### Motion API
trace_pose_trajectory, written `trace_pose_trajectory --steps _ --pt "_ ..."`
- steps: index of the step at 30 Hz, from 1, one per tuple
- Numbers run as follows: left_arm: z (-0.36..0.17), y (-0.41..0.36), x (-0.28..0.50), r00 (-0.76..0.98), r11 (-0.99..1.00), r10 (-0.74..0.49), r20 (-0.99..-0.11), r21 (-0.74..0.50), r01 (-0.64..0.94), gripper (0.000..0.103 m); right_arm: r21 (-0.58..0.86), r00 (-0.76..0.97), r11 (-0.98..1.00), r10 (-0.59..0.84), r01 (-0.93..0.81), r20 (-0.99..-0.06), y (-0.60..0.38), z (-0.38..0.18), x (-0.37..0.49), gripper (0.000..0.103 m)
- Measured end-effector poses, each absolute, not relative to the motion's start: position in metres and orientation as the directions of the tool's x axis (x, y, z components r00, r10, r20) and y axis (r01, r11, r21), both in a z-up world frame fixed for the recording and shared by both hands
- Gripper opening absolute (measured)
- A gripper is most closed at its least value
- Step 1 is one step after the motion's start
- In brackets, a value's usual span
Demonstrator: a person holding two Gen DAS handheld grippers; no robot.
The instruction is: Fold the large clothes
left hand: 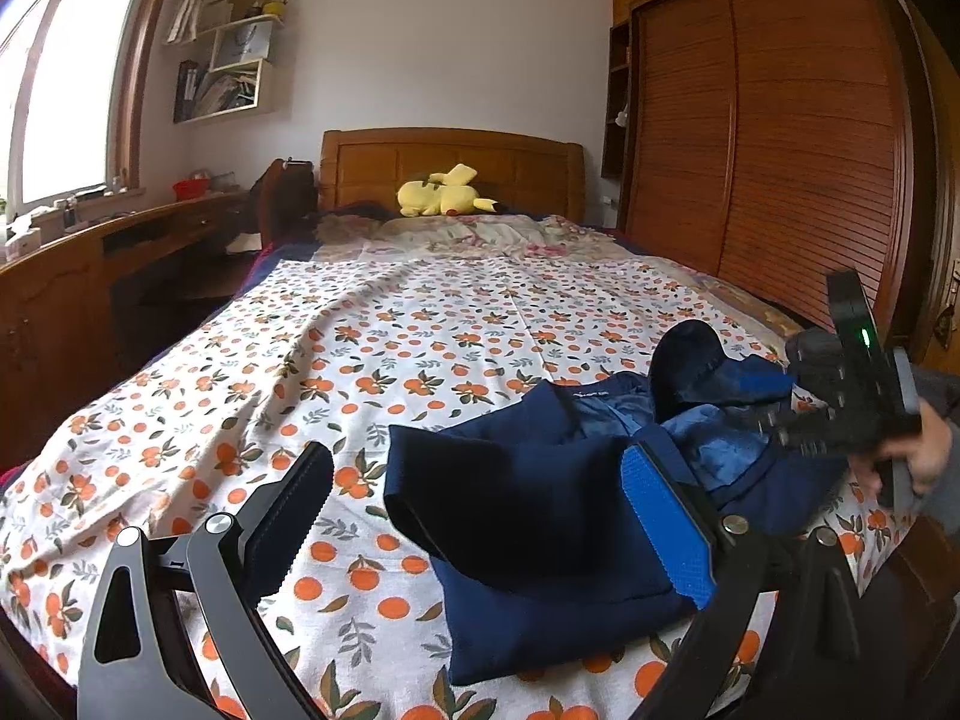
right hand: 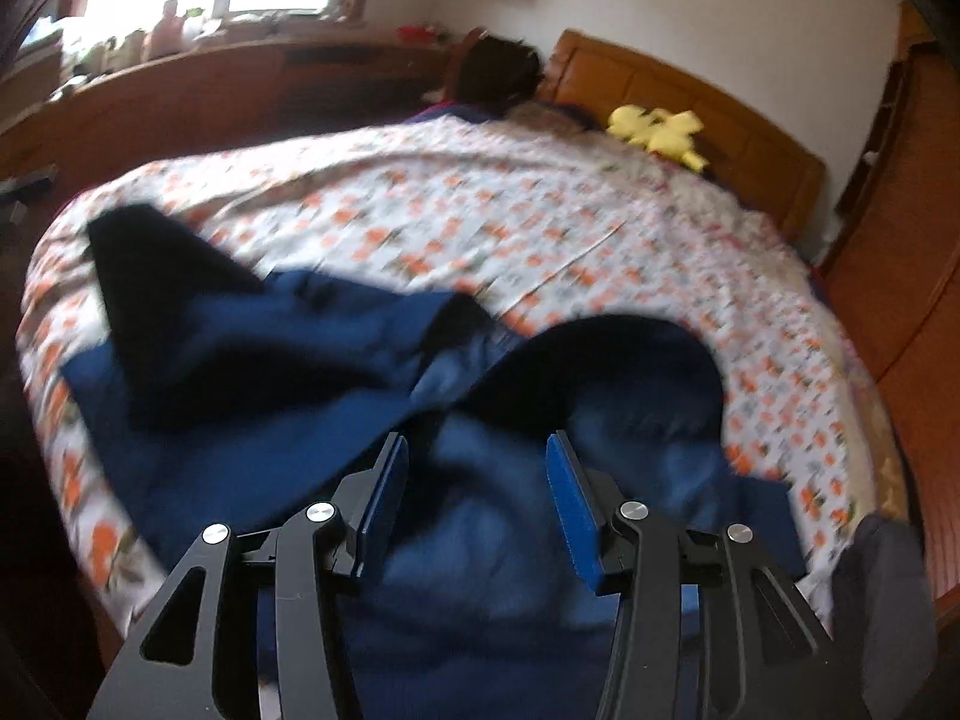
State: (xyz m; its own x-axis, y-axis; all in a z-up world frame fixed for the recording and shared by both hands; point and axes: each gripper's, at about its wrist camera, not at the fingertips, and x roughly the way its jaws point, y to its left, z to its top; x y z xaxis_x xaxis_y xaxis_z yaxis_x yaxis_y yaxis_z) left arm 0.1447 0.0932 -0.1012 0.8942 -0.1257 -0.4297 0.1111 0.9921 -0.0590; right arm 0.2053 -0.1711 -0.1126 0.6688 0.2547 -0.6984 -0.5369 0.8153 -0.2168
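Left gripper: jaws wide apart, nothing clamped; a folded corner of the navy jacket lies between them on the bed, touching neither pad as far as can be seen.

Right gripper: jaws partly apart, not pressing on anything; it hangs just above the rumpled lighter-blue lining of the same jacket. This view is blurred. In the left wrist view the right gripper sits at the jacket's far right end, held by a hand in a grey sleeve, with a green light on its body.

Jacket: at the near edge of the bed, bunched, one dark sleeve or flap raised beyond the right gripper. A small pale label on the fabric is too small to read.

Orange-print bedspread: beyond and left of both grippers, wrinkled.

Floral quilt: farther on, at the head of the bed.

Yellow plush toy: against the wooden headboard.

Desk with clutter: far left, under a window.

Wall shelves: far left, above.

Slatted wardrobe doors: far right.
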Motion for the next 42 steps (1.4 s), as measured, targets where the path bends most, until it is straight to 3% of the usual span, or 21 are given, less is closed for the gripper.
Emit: trace_pose_trajectory --steps 17,20,22,23,25,29,30,34,42 --pt "-0.118 0.124 0.155 0.858 0.999 -0.048 -0.512 -0.028 0.039 0.098 -0.154 0.540 0.741 0.313 -0.653 -0.782 -0.157 -0.172 0.184 0.047" --pt "-0.124 0.124 0.164 0.846 0.998 -0.062 -0.530 -0.039 0.049 0.097 -0.148 0.533 0.732 0.327 -0.666 -0.780 -0.157 -0.171 0.185 0.026" --pt "-0.128 0.124 0.171 0.833 0.997 -0.078 -0.548 -0.052 0.059 0.084 -0.170 0.544 0.722 0.323 -0.671 -0.775 -0.155 -0.170 0.187 0.010" --pt "-0.131 0.124 0.176 0.824 0.996 -0.089 -0.560 -0.062 0.065 0.079 -0.175 0.548 0.719 0.325 -0.672 -0.771 -0.156 -0.169 0.189 0.007" --pt "-0.138 0.124 0.186 0.801 0.993 -0.114 -0.588 -0.084 0.080 0.053 -0.168 0.560 0.724 0.341 -0.669 -0.755 -0.159 -0.162 0.195 0.004" --pt "-0.149 0.122 0.206 0.760 0.988 -0.154 -0.631 -0.116 0.104 0.024 -0.158 0.598 0.747 0.366 -0.646 -0.713 -0.164 -0.145 0.210 0.004" --pt "-0.151 0.122 0.209 0.754 0.986 -0.167 -0.635 -0.127 0.110 0.010 -0.158 0.604 0.750 0.368 -0.642 -0.707 -0.164 -0.143 0.214 0.004" --pt "-0.145 0.122 0.226 0.757 0.982 -0.186 -0.626 -0.146 0.121 0.006 -0.177 0.646 0.768 0.364 -0.616 -0.671 -0.164 -0.129 0.232 0.004" --pt "-0.121 0.131 0.276 0.786 0.985 -0.163 -0.596 -0.146 0.094 0.008 -0.197 0.694 0.801 0.333 -0.566 -0.639 -0.157 -0.120 0.289 0.004"
